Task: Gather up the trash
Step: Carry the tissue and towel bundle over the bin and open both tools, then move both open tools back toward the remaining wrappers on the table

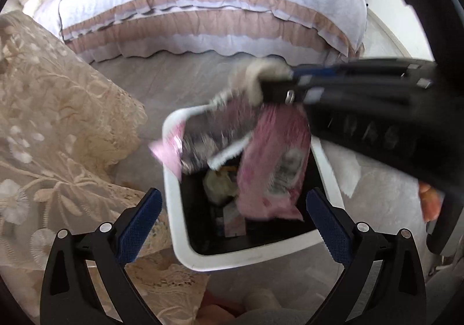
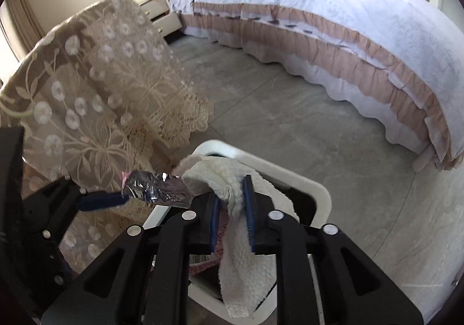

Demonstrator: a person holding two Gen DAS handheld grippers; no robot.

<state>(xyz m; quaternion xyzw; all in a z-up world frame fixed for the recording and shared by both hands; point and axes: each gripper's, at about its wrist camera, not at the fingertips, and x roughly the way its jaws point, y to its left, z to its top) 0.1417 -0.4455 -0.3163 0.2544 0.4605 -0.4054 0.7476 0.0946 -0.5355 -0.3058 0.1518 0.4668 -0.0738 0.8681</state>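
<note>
**Right tongs hold the trash over the bin**

The right tongs (image 2: 232, 206) are closed on a bundle of trash: a white paper towel (image 2: 232, 252) pinched between the blue pads, and a pink wrapper (image 1: 272, 162) with a silver foil inside, which hangs from the same grip. The bundle is directly above the open mouth of the white bin (image 1: 174, 209), which stands on the floor close to the lace cloth (image 1: 58, 122). The long axis of the wrapper points down into the bin, and its lower end seems already below the rim. The paper towel also hangs down, partly over the near edge of the bin. The bin already holds some other trash.

The left tongs (image 1: 232, 223) are wide open and hold nothing; they hover at the near edge of the bin, just beside the bundle. The right tongs are the nearer to the task, so probably the next move is only to open them.

Some print shows on the pink wrapper, but it is too blurred to read. No brand is legible.
</note>
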